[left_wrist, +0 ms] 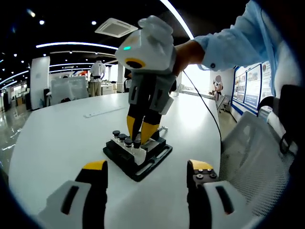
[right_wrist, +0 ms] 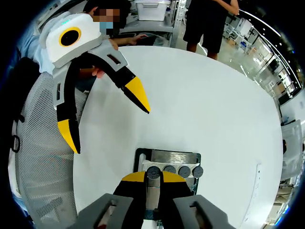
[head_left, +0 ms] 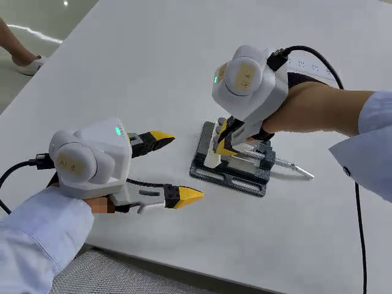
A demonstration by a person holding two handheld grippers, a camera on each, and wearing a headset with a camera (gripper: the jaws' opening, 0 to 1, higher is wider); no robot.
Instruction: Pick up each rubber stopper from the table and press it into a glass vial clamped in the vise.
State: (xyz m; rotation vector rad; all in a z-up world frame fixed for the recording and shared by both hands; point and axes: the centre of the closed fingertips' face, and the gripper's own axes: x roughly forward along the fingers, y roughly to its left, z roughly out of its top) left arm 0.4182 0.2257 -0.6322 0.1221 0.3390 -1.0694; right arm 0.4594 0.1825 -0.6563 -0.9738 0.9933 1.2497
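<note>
A small black vise (head_left: 228, 176) stands mid-table and clamps a row of glass vials (left_wrist: 125, 143), each capped with a dark rubber stopper. My right gripper (head_left: 222, 144) points down at the row's end. Its jaws are nearly together around the end stopper (right_wrist: 153, 172), which sits on its vial. The other stoppers (right_wrist: 184, 171) line up beside it. The same vise base (right_wrist: 167, 155) lies under my right gripper (right_wrist: 155, 178). My left gripper (head_left: 176, 166) hovers open and empty to the left of the vise, with a wide gap between its yellow fingertips (left_wrist: 96, 166).
The vise's screw handle (head_left: 295, 166) sticks out to the right. A white power strip (head_left: 313, 66) lies at the table's far right, and a black cable (head_left: 359, 233) trails off the near right edge. A mesh chair (head_left: 110, 275) sits below the table's front edge. People stand beyond the far side (right_wrist: 209, 24).
</note>
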